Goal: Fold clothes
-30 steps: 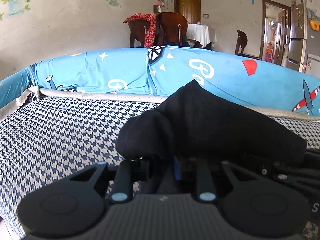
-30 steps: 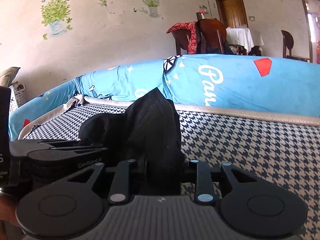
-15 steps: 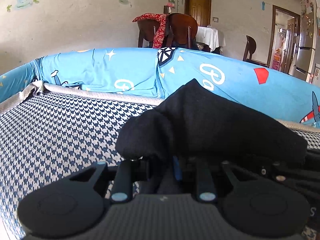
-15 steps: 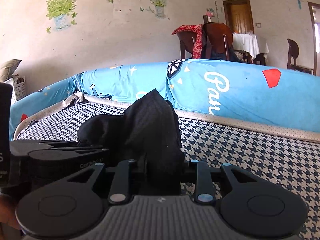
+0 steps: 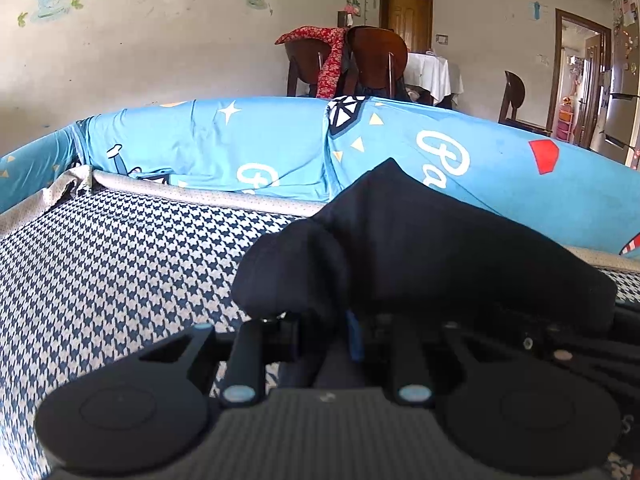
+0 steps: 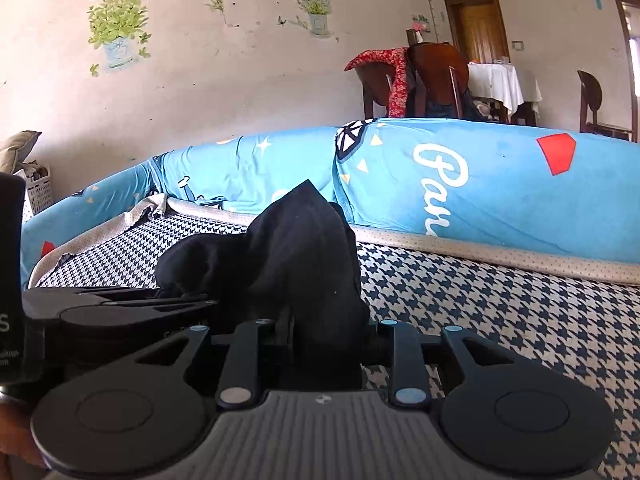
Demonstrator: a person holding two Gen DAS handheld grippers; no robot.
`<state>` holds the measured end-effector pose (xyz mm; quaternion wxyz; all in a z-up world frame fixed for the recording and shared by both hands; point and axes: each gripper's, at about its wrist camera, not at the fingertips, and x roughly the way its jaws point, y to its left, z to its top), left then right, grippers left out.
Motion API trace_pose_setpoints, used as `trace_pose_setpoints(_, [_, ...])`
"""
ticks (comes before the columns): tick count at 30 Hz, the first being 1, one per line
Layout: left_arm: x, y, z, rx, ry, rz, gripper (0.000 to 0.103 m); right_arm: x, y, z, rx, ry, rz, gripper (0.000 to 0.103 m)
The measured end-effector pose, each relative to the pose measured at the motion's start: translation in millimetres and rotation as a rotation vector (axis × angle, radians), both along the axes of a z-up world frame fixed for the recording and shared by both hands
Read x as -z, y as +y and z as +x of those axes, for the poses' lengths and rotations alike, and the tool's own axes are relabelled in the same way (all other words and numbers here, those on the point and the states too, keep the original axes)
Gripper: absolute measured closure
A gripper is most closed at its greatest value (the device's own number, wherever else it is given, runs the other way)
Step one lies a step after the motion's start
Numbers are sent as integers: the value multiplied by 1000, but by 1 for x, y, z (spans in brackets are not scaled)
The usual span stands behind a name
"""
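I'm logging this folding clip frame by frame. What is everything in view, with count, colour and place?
garment: one, black, bunched and pinched in both grippers above the seat
seat cover: one, navy-and-white houndstooth, beneath the grippers
sofa back cover: one, blue with cartoon print, behind the seat
chairs: three visible, dark wood, by the far table
cloth: one, red patterned, draped over a chair
tablecloth: one, white, far table
left gripper: one, black, shut on garment
right gripper: one, black, shut on garment

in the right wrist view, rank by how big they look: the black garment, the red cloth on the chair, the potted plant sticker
1. black garment, though it is nearest the camera
2. red cloth and potted plant sticker look alike; unranked
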<state>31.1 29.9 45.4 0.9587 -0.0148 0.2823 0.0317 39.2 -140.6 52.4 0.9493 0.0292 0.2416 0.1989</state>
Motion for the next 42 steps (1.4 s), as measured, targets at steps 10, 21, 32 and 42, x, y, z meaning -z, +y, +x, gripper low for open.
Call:
trace_pose_setpoints(10, [2,0,17,29,19,16,82,8,0,5,55,23,29,75])
trace_pose_setpoints(21, [11,-12,50,96,48,81,82,21,7,9,201,50,64,75])
trace_pose_setpoints(32, [31,-29,80,212,97,186,77,47,-2,19,276,192,135,73])
trace_pose_setpoints(42, [21,29,94,12,127,26,55,33,-22,8,348,153,21,62])
